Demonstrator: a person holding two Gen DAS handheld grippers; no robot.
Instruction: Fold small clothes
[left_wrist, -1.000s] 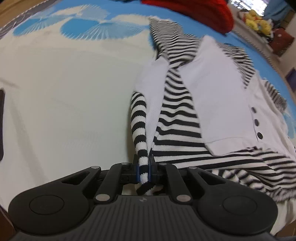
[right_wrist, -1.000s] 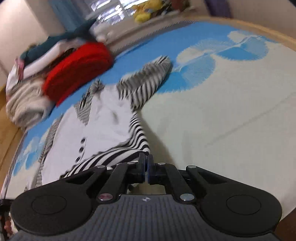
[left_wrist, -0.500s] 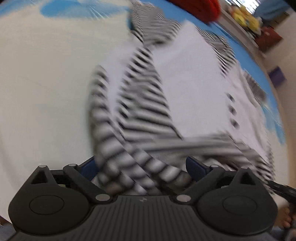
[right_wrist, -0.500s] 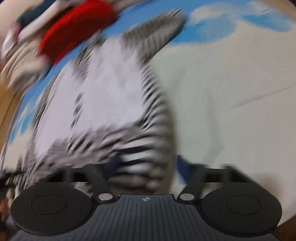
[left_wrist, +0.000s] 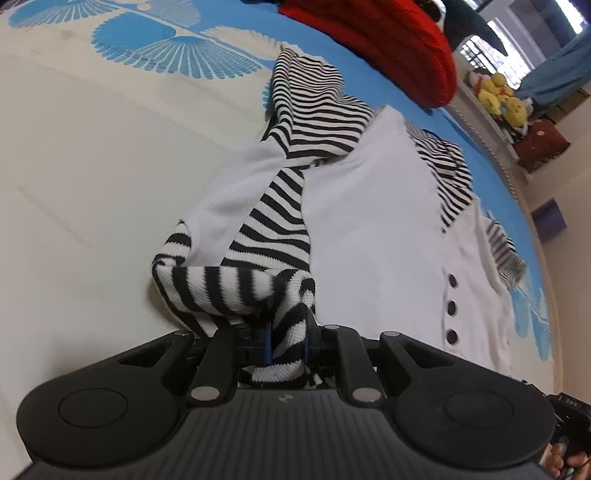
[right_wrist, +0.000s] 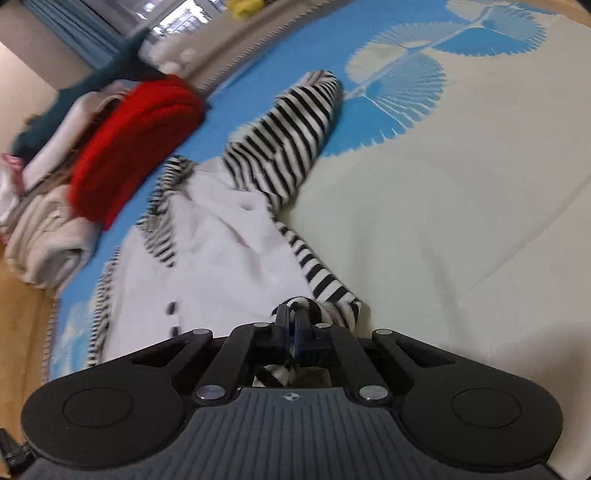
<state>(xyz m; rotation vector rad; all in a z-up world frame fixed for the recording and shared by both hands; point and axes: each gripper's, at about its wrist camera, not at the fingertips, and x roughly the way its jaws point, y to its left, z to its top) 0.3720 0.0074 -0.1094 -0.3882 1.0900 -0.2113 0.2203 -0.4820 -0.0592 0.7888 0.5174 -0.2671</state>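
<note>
Striped-and-white baby cardigan (left_wrist: 369, 221) lies spread on bed (left_wrist: 74, 184), buttons facing up. Left gripper (left_wrist: 287, 341) closing on bunched striped hem, fabric between jaws. Right gripper (right_wrist: 291, 334) clamped tight on striped hem corner. For clean fold: probably lift both corners level, carry together toward neckline, keep hem taut, avoid dragging sleeve (right_wrist: 291, 133). Red knit (right_wrist: 129, 144) and folded pile (right_wrist: 40, 236) beyond.
</note>
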